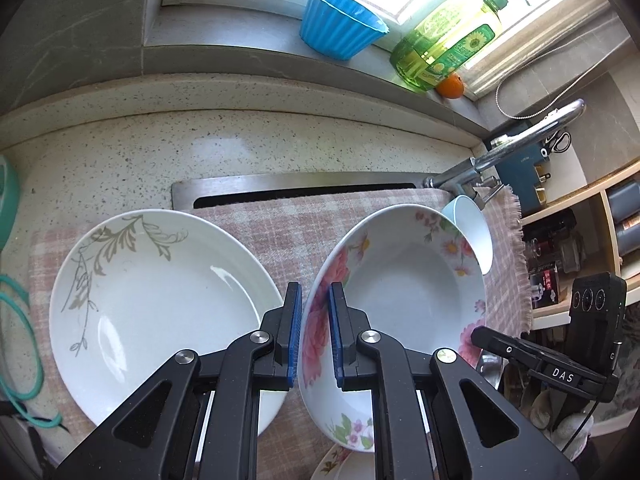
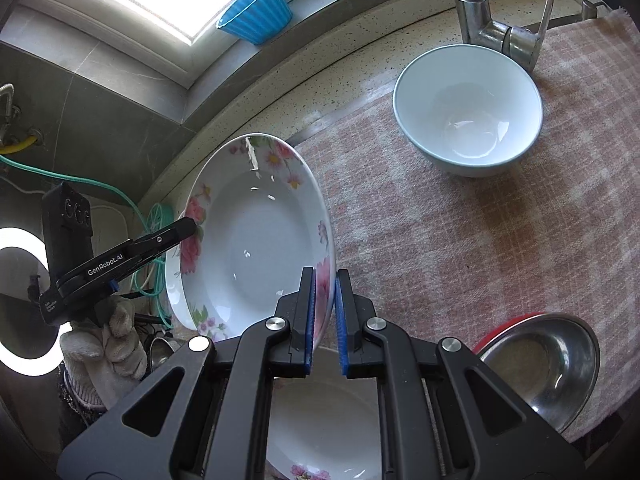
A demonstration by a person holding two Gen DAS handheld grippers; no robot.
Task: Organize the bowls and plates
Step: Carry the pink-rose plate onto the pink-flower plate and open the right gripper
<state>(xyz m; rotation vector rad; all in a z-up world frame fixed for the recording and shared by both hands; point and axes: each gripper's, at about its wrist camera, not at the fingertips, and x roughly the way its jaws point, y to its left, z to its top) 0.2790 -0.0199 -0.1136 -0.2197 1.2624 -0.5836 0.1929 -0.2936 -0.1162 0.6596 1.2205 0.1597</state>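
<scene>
Both tools — left tool [image 1: 314,304], right tool [image 2: 324,292] — pinch the floral plate [image 2: 256,240].

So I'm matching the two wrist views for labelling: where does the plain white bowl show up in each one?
Left wrist: the white bowl sits right of centre, mostly hidden behind the floral plate, just below the faucet.
Right wrist: the bowl is upper right, in full view on the pink cloth, just below the faucet.
Shared landmark: the blue cup on the windowsill.
</scene>
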